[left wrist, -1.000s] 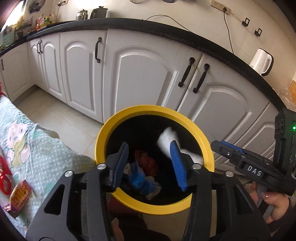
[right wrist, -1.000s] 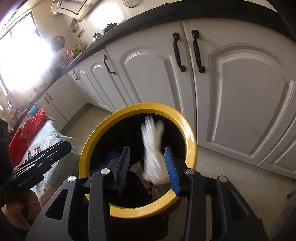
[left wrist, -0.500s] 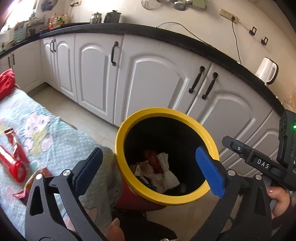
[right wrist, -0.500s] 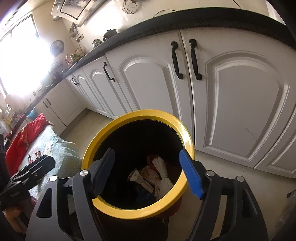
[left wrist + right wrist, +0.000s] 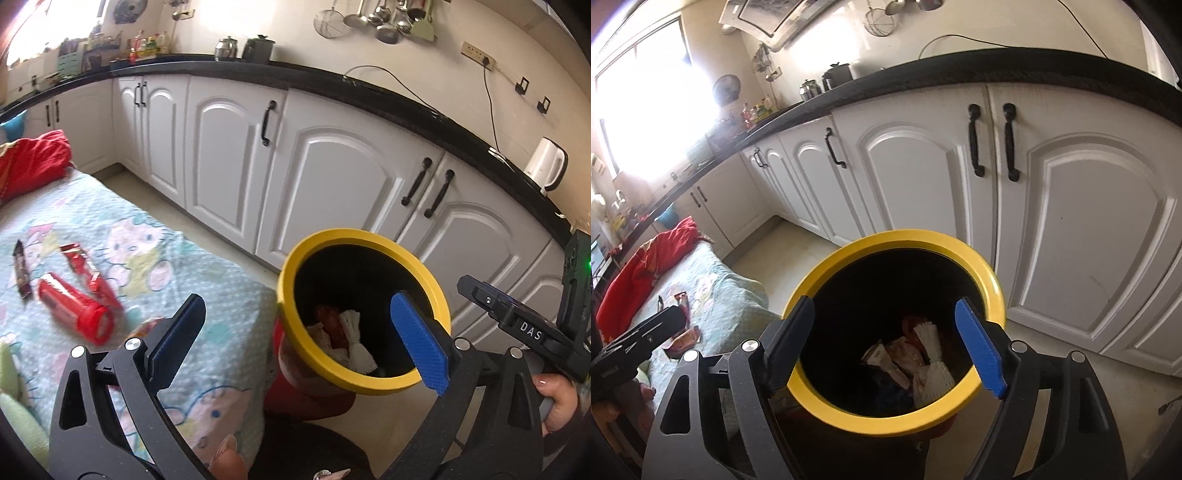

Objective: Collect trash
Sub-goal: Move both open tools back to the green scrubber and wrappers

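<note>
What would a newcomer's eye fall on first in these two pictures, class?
The yellow-rimmed bin on the floor before the white cabinets, with a white net lying on the trash inside. Next, the red can and wrappers on the cartoon cloth left of the bin.

Bed (image 5: 207, 266), covered with a pale green cartoon-print sheet: bears a red cylindrical can (image 5: 75, 308) lying on its side, a red wrapper (image 5: 86, 267) just beside it, and a dark narrow wrapper (image 5: 20, 269) further left. Crumpled red cloth (image 5: 31, 162) at the far end. Another reddish packet (image 5: 685, 338), possibly a snack wrapper, near the bed's edge.
</note>
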{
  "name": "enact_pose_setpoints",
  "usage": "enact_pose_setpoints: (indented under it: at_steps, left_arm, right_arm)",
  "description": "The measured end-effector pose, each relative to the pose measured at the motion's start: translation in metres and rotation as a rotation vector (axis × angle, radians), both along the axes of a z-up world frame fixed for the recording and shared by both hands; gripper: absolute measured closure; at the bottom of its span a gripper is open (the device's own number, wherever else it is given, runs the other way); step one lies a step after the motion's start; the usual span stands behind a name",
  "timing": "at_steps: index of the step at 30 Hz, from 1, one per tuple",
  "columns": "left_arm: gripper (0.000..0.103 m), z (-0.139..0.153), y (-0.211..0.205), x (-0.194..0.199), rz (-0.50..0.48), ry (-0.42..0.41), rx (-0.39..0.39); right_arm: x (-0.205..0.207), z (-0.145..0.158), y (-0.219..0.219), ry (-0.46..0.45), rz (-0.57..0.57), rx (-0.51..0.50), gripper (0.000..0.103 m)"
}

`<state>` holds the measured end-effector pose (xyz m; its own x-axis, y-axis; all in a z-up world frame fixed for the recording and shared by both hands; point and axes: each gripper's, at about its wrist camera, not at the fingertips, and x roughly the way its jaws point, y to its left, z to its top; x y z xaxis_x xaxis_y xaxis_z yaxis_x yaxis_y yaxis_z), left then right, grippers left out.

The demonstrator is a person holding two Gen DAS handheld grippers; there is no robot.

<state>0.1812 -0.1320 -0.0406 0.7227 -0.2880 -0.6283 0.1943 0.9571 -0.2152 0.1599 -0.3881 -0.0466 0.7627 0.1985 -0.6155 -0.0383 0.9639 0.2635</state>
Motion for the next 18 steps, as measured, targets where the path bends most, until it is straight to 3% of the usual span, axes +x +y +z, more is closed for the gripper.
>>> enact_pose_setpoints:
  at_steps: [18]
  left_arm:
    - [0.011,0.016,0.049,-0.025,0.103,-0.037,-0.004]
  right_arm:
    - [-0.013,0.019,0.048,-0.046,0.099,-0.049,0.022]
